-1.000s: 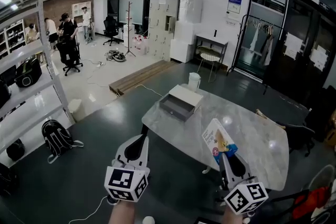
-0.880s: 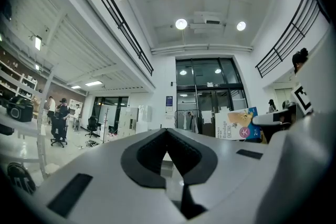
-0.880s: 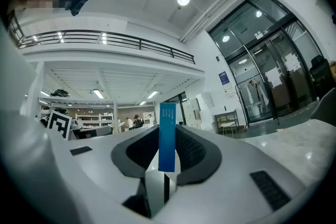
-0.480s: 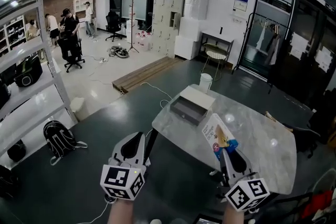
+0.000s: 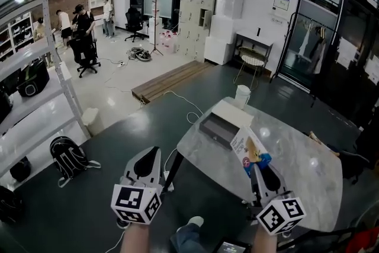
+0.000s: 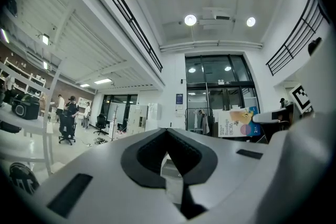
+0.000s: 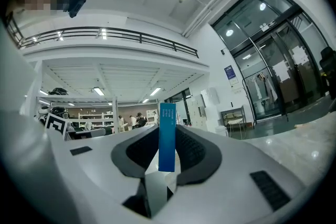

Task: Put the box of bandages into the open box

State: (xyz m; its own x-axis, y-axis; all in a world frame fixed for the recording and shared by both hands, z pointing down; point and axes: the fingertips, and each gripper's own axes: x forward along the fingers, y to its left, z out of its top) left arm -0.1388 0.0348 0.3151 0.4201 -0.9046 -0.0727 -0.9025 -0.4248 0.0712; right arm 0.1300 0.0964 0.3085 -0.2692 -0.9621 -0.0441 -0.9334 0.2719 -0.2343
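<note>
Though glossy, marble table [image 5: 302,157], dark floor [image 5: 118,139].

The marble table [image 5: 302,157] is bare between the right gripper [image 5: 259,167] and the open box [image 5: 220,127] at its 11 o'clock, leaving a free lane into which the held box of bandages [image 5: 249,148] projects. A white cup [image 5: 242,95] stands just beyond the open box, at its 12 o'clock. At 9 o'clock, past the table edge, the left gripper [image 5: 147,160] hangs over open dark floor [image 5: 118,133].
</note>
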